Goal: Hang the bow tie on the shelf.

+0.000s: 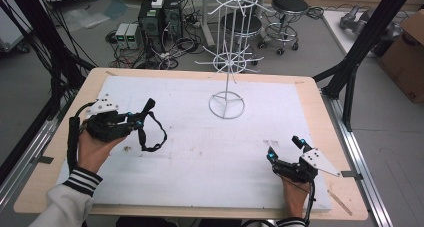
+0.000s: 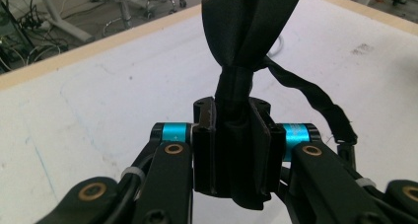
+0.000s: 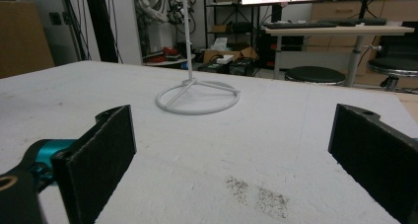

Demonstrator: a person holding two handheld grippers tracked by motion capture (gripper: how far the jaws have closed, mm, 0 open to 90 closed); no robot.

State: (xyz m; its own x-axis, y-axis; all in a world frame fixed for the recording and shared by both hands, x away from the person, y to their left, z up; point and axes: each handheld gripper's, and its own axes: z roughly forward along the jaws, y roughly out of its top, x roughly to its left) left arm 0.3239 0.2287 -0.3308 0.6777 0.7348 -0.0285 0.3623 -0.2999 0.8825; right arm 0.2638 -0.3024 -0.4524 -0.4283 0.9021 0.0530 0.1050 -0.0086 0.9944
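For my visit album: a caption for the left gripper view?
Left gripper clamps a black bow tie above the white table.

Bow tie (image 2: 249, 31): black. Rack (image 1: 228, 62): white wire. Tabletop (image 1: 310, 87): tan wood under white sheet. Sleeve cuff (image 1: 82, 181): black-and-white stripes. Left tool (image 2: 236, 150): black, cyan accents.

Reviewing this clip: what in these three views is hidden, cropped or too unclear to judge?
- Black fabric bow tie: its lower half sits between the jaws of the left gripper in the left gripper view; its strap end runs off behind the gripper.
- White wire display stand: the right gripper view crops its pole, leaving the ring base.
- Dark smudge on the white table cover: too blurred to identify.
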